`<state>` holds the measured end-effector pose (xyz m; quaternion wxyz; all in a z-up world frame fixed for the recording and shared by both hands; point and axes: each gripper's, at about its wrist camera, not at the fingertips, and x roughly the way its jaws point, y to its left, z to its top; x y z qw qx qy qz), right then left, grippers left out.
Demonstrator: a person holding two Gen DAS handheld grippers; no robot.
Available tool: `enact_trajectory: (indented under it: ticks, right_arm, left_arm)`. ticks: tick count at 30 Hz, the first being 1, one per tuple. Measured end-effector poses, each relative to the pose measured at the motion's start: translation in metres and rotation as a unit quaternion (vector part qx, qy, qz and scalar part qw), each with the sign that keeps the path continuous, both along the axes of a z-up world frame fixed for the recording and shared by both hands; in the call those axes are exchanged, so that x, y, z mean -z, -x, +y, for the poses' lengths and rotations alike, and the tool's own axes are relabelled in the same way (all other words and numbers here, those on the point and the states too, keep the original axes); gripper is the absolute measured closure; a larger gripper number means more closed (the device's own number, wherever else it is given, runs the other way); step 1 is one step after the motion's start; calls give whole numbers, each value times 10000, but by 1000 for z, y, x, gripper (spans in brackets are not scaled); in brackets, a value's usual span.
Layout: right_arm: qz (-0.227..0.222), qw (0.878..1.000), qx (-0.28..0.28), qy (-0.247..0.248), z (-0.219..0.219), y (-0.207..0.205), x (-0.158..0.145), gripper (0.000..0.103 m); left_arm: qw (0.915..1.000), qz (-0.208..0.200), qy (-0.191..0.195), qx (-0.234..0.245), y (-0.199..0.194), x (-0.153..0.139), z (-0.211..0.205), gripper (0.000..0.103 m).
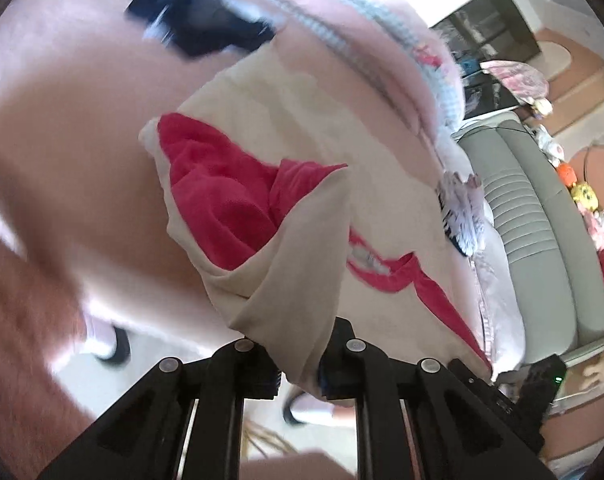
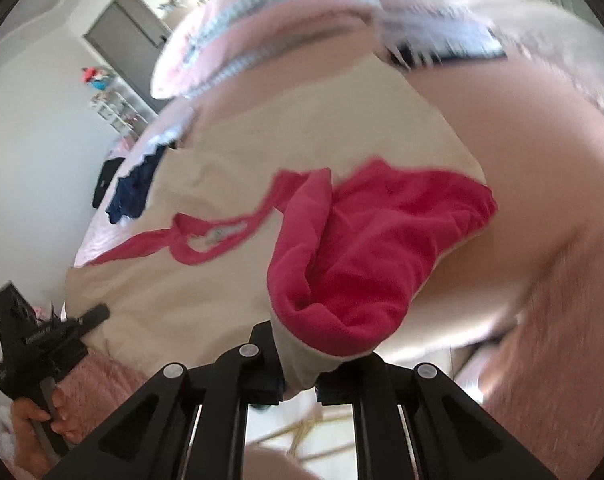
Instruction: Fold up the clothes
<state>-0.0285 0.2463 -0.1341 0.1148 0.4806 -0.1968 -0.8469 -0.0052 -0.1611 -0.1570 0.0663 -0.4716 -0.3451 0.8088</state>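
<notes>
A cream garment with a bright pink lining and pink neck trim hangs lifted over a pink bed. My left gripper is shut on a bunched cream corner of it at the bottom of the left wrist view. In the right wrist view the same cream garment stretches away, its pink-lined hood close to the camera. My right gripper is shut on another cream corner there. The left gripper and the hand holding it show at the lower left of the right wrist view.
More clothes lie on the pink bed: a dark navy item and a pink and pale blue striped piece. A grey padded headboard with soft toys stands at the right. White shelves and a grey door stand behind.
</notes>
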Motion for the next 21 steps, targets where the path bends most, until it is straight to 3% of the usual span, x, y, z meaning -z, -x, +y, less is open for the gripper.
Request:
enact_trajectory:
  ticks: [7, 10, 17, 19, 21]
  right_arm:
    - [-211, 9998, 31, -56, 3, 6, 6, 95]
    - [49, 9999, -100, -80, 2, 11, -13, 95]
    - [5, 9979, -104, 642, 10, 58, -37, 95]
    - [-1, 9970, -93, 765, 11, 79, -43, 95]
    - [-41, 9965, -69, 831, 12, 107, -47, 94]
  left_arm:
    - [9993, -156, -343, -63, -6, 11, -4, 92]
    - [9982, -53, -594, 65, -4, 1, -6, 92]
    - [9882, -140, -1477, 376, 62, -18, -22, 92]
    - [9845, -292, -1658, 486, 90, -23, -21, 87]
    - [9764, -224, -2071, 565, 125, -28, -26, 64]
